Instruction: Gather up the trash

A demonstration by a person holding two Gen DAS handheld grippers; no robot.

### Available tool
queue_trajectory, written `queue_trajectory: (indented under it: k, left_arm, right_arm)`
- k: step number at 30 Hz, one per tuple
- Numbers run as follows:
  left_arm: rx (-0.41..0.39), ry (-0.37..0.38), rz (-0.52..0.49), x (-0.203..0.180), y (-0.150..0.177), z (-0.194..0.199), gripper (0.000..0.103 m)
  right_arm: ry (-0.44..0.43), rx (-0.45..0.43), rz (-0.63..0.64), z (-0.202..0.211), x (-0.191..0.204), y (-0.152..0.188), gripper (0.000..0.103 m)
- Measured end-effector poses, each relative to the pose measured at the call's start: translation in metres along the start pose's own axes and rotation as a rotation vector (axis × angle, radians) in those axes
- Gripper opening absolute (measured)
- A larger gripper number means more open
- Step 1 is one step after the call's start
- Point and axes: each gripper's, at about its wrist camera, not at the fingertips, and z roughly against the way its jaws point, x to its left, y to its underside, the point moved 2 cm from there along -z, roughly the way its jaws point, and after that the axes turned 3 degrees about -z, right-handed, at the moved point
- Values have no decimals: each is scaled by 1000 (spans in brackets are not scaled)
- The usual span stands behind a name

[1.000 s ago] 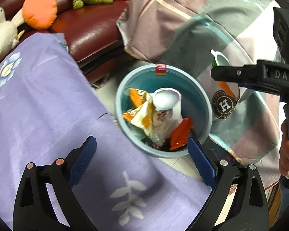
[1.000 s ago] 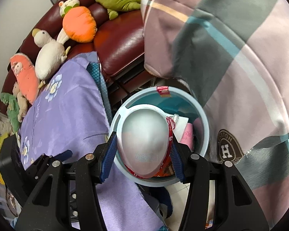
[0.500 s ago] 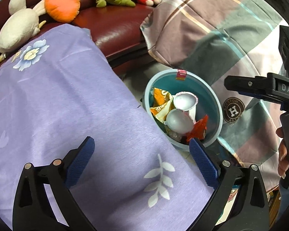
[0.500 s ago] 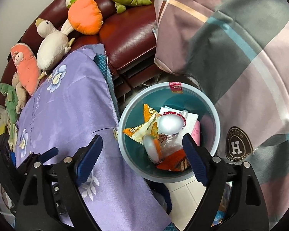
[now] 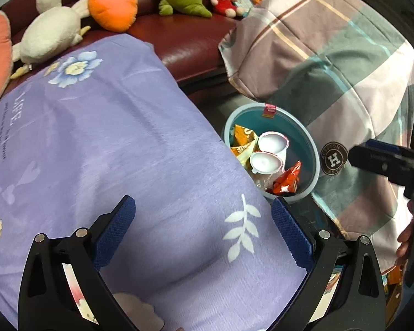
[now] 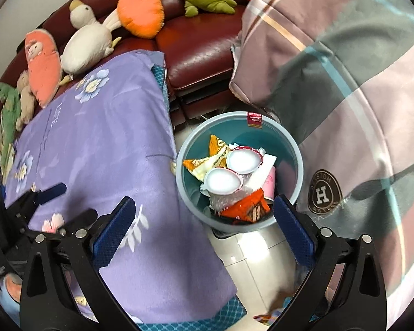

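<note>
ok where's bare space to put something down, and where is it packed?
Free: the purple floral cloth, bare from the plush toys along its far edge down to the open right claw; also a strip of floor tile between cloth and plaid blanket. Crowded: the blue bin, heaped with cups and wrappers.

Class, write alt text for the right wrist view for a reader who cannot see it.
The open right gripper, holding nothing, hangs above a round blue plastic bin containing two white yogurt cups and orange snack wrappers. A purple floral cloth lies left, a plaid blanket right.
</note>
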Motion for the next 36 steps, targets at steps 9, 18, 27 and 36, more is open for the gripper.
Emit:
queue_trajectory:
  k: [9,18,27,36]
  left_arm:
    - [-57,-40,37,7,25,40,99]
    - [-77,-62,61,5,49,55,99]
    - [-89,-82,51,-3,58,61,99]
    - [-125,-32,58,-6,59,63,99]
  right_arm:
    - [27,-36,49,29,19,37,96]
    - [1,-54,70,43,31,69,96]
    - [-12,-96,89,60,36,84,96]
    - [-21,-87,62,55,31,86,96]
